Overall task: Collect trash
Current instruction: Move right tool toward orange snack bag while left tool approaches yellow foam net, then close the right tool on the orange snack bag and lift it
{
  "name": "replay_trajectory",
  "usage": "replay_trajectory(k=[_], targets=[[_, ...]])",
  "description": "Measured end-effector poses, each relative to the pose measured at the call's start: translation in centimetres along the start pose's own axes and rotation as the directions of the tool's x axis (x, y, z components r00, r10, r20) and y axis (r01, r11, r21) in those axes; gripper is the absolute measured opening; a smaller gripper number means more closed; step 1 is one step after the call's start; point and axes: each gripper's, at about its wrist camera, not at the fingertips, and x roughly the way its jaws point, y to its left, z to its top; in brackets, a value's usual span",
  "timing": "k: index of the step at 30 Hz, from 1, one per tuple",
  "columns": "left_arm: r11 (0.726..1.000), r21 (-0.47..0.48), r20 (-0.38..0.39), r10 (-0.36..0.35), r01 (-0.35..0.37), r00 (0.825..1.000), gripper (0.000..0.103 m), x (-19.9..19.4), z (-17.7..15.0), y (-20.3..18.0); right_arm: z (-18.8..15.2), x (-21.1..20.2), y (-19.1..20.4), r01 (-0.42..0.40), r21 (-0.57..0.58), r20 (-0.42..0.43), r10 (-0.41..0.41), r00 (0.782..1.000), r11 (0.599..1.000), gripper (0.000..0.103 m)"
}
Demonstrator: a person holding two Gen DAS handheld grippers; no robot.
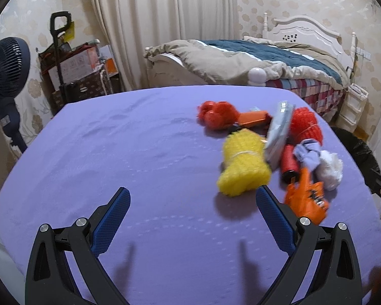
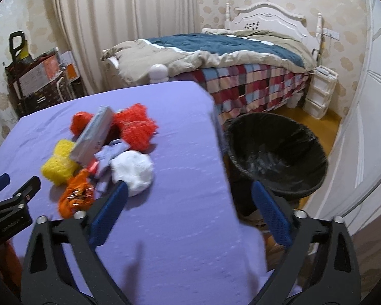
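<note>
Both grippers are spread wide with nothing between the pads: left gripper [image 1: 193,198] over bare purple table [image 1: 114,152], right gripper [image 2: 189,190] straddling the table's right edge.

Only the right view really shows the black-lined bin [image 2: 276,152], on the floor right beside the table; the left view just catches a sliver of it at its right edge. Only the left view has the dark blue fan [image 1: 5,68].

The trash pile [image 2: 106,147] sits on the table, left of the bin. Rough count:
- 1 yellow mesh wad [image 1: 243,167]
- 2 red mesh wads [image 1: 304,124]
- 1 white tissue ball [image 2: 132,170]
- 1 orange wrapper [image 2: 76,195]
- 1 silver-grey packet [image 2: 94,134]
- 1 crumpled lilac paper, 1 red roll in the left view

The wrapper's printing is too blurred to read. Left gripper pokes into the right view at lower left.
</note>
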Motion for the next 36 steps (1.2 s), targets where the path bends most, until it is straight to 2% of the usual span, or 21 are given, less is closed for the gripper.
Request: replay_trajectory(k=[8,13,17,18,19,21,24,36], targets=[[0.997,-0.048,-0.011,0.058,-0.058,0.998,0.096,-0.4,-1.0,4.3,-0.7,-0.4,5.5,-0.085,-0.103,-0.031,0.082,0.996,0.991,0.084],[0.992,-0.079,-0.013,0.100,-0.101,0.995,0.096,-0.5,-1.4,7.3,-0.7,-0.5,8.1,-0.109,-0.139,-0.043,0.104,0.994,0.984,0.083],[0.988,-0.122,-0.017,0.095,-0.096,0.995,0.096,-0.5,-1.6,9.1,-0.9,0.3,9.7,-0.133,-0.154,-0.090,0.120,0.989,0.979,0.070],[0.988,-0.126,-0.014,0.094,-0.095,0.995,0.096,-0.6,-1.7,9.3,-1.0,0.5,10.0,-0.143,-0.156,-0.098,0.129,0.987,0.977,0.069],[0.988,-0.128,-0.012,0.091,-0.092,0.996,0.096,-0.5,-1.6,9.4,-1.0,0.6,10.5,-0.153,-0.159,-0.105,0.137,0.985,0.975,0.068],[0.988,-0.133,-0.012,0.080,-0.081,0.997,0.096,-0.4,-1.6,9.6,-1.0,0.7,11.2,-0.163,-0.176,-0.110,0.145,0.983,0.971,0.058],[0.990,-0.126,-0.004,0.069,-0.069,0.998,0.096,-0.4,-1.5,9.3,-1.1,0.6,12.0,-0.174,-0.196,-0.117,0.153,0.981,0.965,0.051],[0.989,-0.132,-0.004,0.068,-0.068,0.998,0.096,-0.3,-1.6,9.3,-1.2,1.0,12.6,-0.197,-0.202,-0.145,0.169,0.975,0.959,0.051]])
